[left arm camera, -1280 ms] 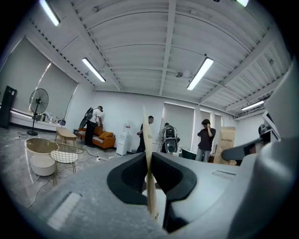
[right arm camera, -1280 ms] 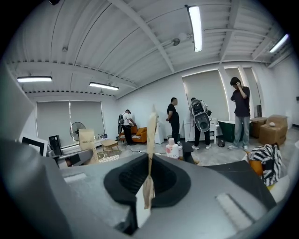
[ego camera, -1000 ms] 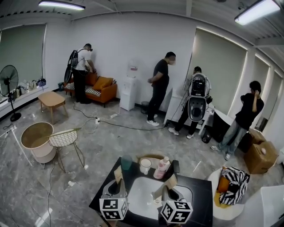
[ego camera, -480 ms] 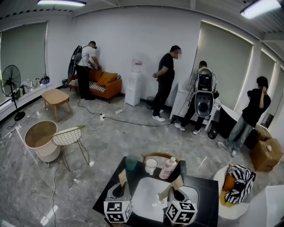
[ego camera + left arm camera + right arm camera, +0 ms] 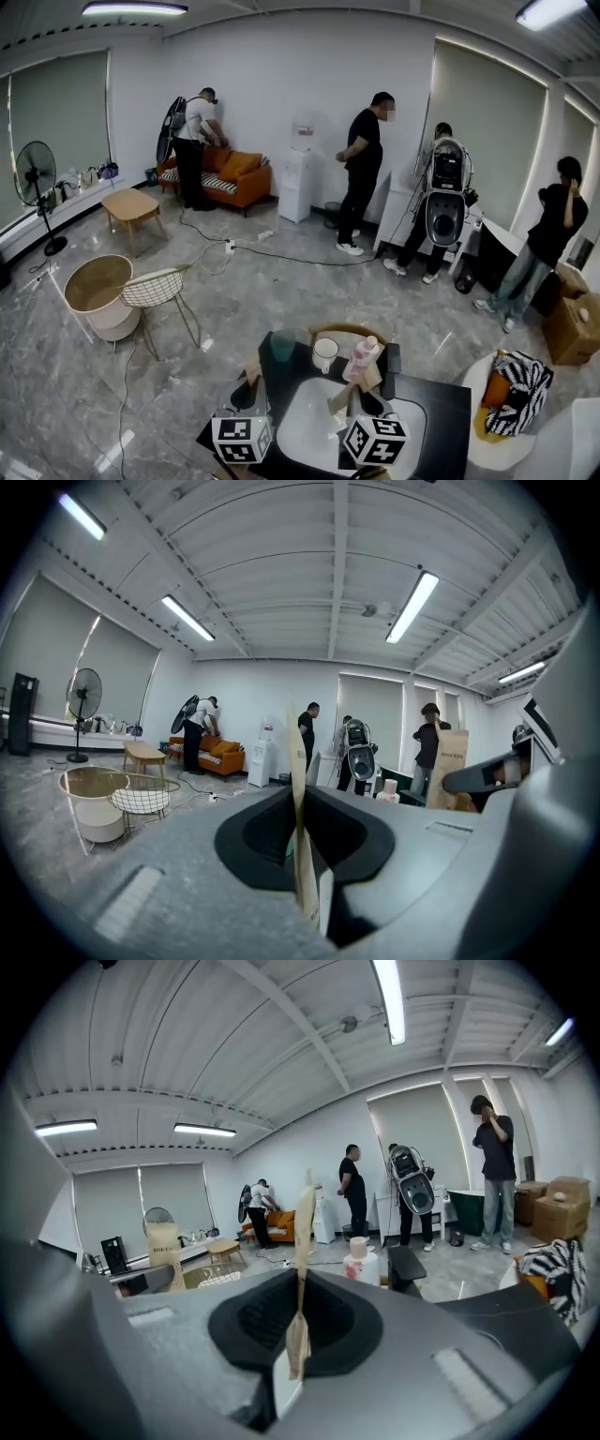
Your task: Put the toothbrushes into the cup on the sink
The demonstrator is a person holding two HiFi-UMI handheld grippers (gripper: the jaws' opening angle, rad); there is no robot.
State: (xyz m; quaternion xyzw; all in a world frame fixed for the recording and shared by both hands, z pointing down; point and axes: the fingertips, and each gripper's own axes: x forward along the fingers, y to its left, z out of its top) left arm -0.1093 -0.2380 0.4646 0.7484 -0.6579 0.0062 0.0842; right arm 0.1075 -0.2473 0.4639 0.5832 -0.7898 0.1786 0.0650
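Observation:
A black counter (image 5: 433, 403) with a white sink basin (image 5: 305, 422) lies just below me. At its back edge stand a white cup (image 5: 325, 353), a green cup (image 5: 282, 344) and a pink bottle (image 5: 361, 357). My left gripper (image 5: 251, 373) hovers over the basin's left rim, and my right gripper (image 5: 345, 396) over the basin's middle. In the left gripper view the tan pads (image 5: 297, 761) lie flat together with nothing between them. The right gripper view shows the same, pads (image 5: 304, 1213) pressed together and empty. I cannot make out any toothbrush.
Several people stand at the far wall, near an orange sofa (image 5: 223, 178) and a water dispenser (image 5: 300, 183). A round basket (image 5: 94, 292) and a wire chair (image 5: 159, 295) stand to the left. A striped bag (image 5: 516, 389) sits right of the counter. Cables cross the floor.
The head view has swung, so the counter and room sit a little further right in frame. Both grippers stay over the sink with their jaws unchanged.

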